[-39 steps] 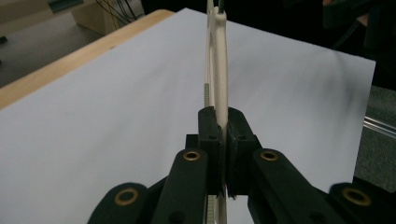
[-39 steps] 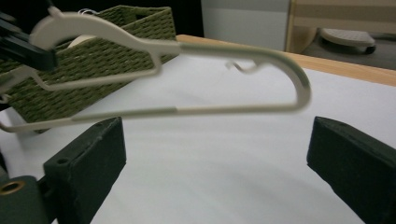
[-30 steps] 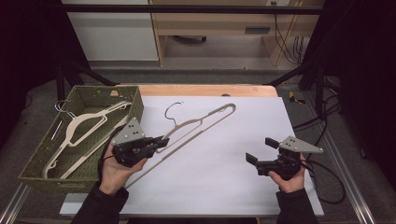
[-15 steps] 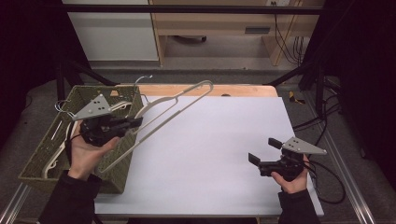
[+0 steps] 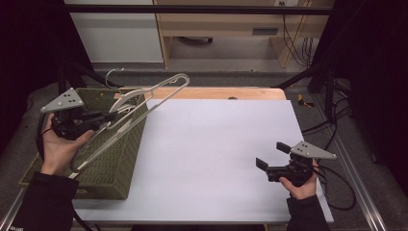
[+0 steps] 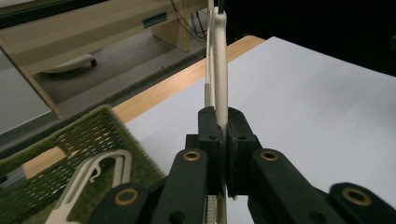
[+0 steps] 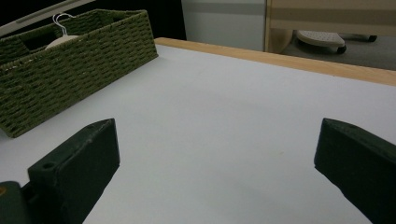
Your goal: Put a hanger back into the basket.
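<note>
Over the green wicker basket (image 5: 122,159) at the table's left edge, the left gripper (image 5: 103,117) had its jaws clamped on a cream plastic hanger (image 5: 144,103). The hanger was held in the air, tilted; its long bar ran from the near left, low over the basket, up to the far right, past the basket's far rim, with the wire hook (image 5: 111,73) at the far end. In the left gripper view the jaws pinched the thin bar (image 6: 220,70) edge-on, pads tight on both sides. Another cream hanger (image 6: 100,175) lay inside the basket, below the held one. The right gripper (image 5: 272,156) sat low over the white table surface (image 5: 211,144) near its right front corner, well apart from the basket and hanger. Its jaws stood wide apart with nothing between them; the right gripper view showed bare white surface between the two pads (image 7: 81,158), and the basket (image 7: 70,70) farther off to the left.
</note>
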{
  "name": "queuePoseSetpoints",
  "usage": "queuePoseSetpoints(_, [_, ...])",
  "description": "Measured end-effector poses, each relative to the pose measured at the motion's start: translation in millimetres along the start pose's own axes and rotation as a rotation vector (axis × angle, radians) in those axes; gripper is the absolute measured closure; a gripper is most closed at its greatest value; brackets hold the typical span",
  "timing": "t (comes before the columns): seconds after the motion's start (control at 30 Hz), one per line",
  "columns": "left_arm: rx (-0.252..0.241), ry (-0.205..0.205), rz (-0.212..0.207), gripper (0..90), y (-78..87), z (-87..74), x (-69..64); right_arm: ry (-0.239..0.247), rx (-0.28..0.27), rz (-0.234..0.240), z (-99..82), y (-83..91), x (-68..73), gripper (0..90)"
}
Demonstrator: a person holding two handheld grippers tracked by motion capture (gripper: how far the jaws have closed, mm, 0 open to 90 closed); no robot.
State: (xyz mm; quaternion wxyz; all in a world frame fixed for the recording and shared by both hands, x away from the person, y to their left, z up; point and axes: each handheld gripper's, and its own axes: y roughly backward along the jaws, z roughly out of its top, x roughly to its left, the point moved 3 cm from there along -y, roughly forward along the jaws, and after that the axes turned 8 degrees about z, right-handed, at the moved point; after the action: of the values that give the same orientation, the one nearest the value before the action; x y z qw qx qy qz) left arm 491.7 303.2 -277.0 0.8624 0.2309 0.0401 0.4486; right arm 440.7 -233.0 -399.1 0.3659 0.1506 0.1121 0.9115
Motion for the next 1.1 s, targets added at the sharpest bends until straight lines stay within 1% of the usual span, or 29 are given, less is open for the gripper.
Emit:
queuePoseSetpoints(0.03, [0.000,0.005,0.002,86.8,0.6,-1.3,2.4,0.001,-0.001,0.002,0.0,-0.2,0.0,0.8])
queuePoseSetpoints(0.07, [0.001,0.014,0.012,86.8,2.6,-5.3,10.1,0.001,0.000,0.002,0.0,-0.3,0.0,0.8])
queuePoseSetpoints(0.2, [0.011,0.024,0.032,86.8,7.6,-17.6,30.0,0.002,-0.002,0.005,0.2,0.3,-0.1,0.8])
queuePoseSetpoints(0.27, [0.020,0.038,0.041,86.8,9.8,-23.0,37.3,0.002,0.000,0.003,0.0,-0.3,-0.1,0.8])
queuePoseSetpoints(0.3, [0.023,0.034,0.049,86.8,10.8,-25.2,40.8,0.007,0.003,0.005,-0.2,-0.5,-0.2,0.8])
queuePoseSetpoints(0.33, [0.028,0.042,0.058,86.8,12.3,-29.0,45.8,0.006,0.003,0.003,-0.3,-0.8,-0.1,0.8])
queuePoseSetpoints(0.47, [0.048,0.045,0.083,86.8,17.1,-40.5,62.0,0.001,0.004,0.005,-0.4,-1.7,0.2,0.8])
queuePoseSetpoints(0.5, [0.048,0.045,0.083,86.8,17.1,-40.5,62.0,0.001,0.004,0.004,-0.4,-1.7,0.2,0.8])
queuePoseSetpoints(0.53, [0.055,0.044,0.089,86.8,18.6,-44.9,67.4,0.001,0.004,0.005,-0.4,-1.7,0.2,0.8])
queuePoseSetpoints(0.57, [0.055,0.044,0.089,86.8,18.6,-44.9,67.4,0.001,0.004,0.005,-0.3,-1.6,0.3,0.8])
queuePoseSetpoints(0.6, [0.059,0.048,0.094,86.8,19.0,-49.7,72.3,0.007,0.004,0.008,-0.3,-1.3,-0.1,0.8])
queuePoseSetpoints(0.67, [0.061,0.057,0.106,86.8,18.2,-54.9,76.3,0.008,0.004,0.007,-0.3,-0.9,-0.2,0.8])
queuePoseSetpoints(0.7, [0.061,0.057,0.106,86.8,18.2,-54.9,76.3,0.008,0.004,0.008,-0.3,-0.8,-0.2,0.8])
queuePoseSetpoints(0.73, [0.071,0.061,0.110,86.8,17.7,-60.0,80.5,0.008,0.004,0.007,-0.2,-0.9,-0.2,0.8])
queuePoseSetpoints(0.77, [0.073,0.068,0.112,86.8,17.2,-62.3,82.0,0.006,0.004,0.007,-0.3,-0.9,-0.1,0.8])
queuePoseSetpoints(0.83, [0.076,0.071,0.113,86.8,17.1,-64.5,83.6,0.006,0.006,0.006,-0.4,-1.1,-0.2,0.8])
queuePoseSetpoints(0.87, [0.083,0.064,0.115,86.8,17.6,-66.6,85.5,0.002,0.004,0.004,-0.3,-1.6,0.2,0.8])
queuePoseSetpoints(0.97, [0.091,0.072,0.125,86.8,18.5,-71.9,89.2,0.003,0.004,0.004,-0.4,-1.6,0.1,0.8])
queuePoseSetpoints(1.1, [0.090,0.095,0.136,86.8,22.5,-78.8,95.0,0.003,0.005,0.005,-0.4,-1.4,0.1,0.8])
